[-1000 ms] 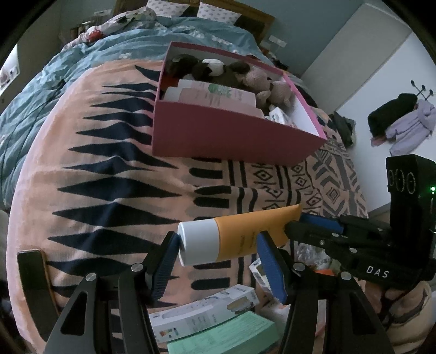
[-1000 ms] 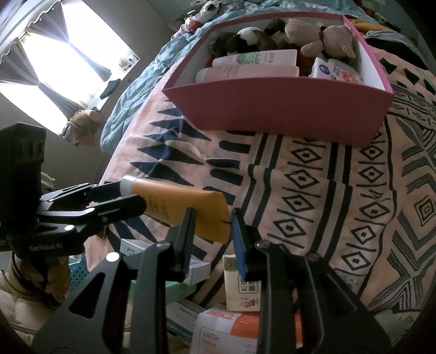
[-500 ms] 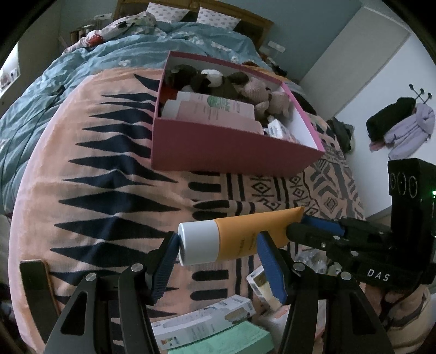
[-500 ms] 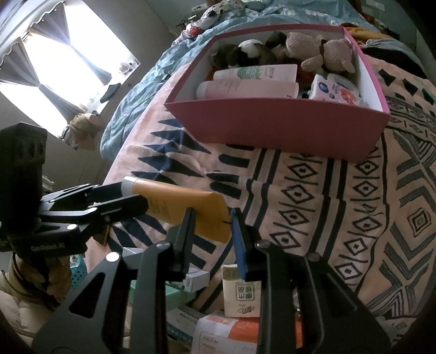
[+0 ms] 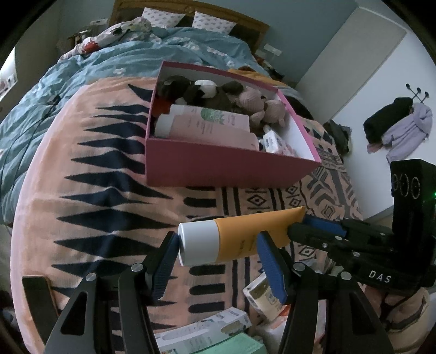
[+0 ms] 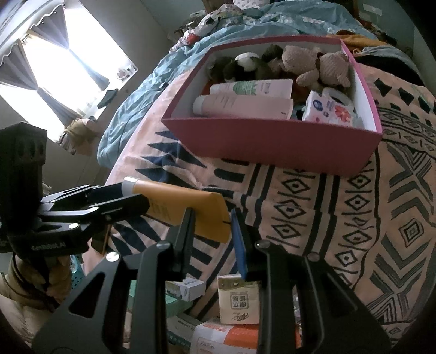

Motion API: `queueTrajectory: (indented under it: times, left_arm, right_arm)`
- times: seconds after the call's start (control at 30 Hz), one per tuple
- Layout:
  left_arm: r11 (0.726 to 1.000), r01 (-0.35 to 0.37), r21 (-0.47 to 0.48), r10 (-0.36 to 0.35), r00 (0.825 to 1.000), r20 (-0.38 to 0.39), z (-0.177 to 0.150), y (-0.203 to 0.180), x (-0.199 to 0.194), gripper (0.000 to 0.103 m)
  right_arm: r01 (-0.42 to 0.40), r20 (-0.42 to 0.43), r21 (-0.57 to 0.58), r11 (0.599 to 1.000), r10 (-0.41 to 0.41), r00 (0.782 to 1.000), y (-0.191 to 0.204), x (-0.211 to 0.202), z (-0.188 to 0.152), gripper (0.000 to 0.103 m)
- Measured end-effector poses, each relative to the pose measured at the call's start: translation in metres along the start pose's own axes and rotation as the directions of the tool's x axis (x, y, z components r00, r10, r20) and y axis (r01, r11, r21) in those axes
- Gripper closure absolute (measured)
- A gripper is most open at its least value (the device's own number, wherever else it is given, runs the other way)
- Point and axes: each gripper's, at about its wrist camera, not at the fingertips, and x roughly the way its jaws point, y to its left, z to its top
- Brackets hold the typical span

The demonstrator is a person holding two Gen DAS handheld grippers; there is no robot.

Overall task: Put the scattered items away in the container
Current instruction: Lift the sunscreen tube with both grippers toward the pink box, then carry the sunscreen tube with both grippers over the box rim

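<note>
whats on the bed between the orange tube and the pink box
Nothing: only bare patterned blanket lies between the orange tube and the pink box. Both wrist views show that stretch.

From my remote station I count one orange tube (image 5: 253, 234), one pink box (image 5: 218, 166) holding two pale tubes (image 6: 242, 104) and one floral tissue pack (image 6: 329, 110), two pillows (image 5: 163, 16) on the bed, and two hand-held grippers, left (image 5: 215, 261) and right (image 6: 212, 231).
</note>
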Motion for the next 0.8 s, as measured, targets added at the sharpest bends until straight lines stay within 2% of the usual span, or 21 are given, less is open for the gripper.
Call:
queueTrajectory:
  times: [0.8]
  left_arm:
    - [1.0,-0.006,0.009,0.006,0.999,0.036,0.029,0.0,0.001,0.043]
  right_arm:
    - [0.041,0.051,-0.042,0.998,-0.039,0.998,0.005,-0.009,0.028,0.073]
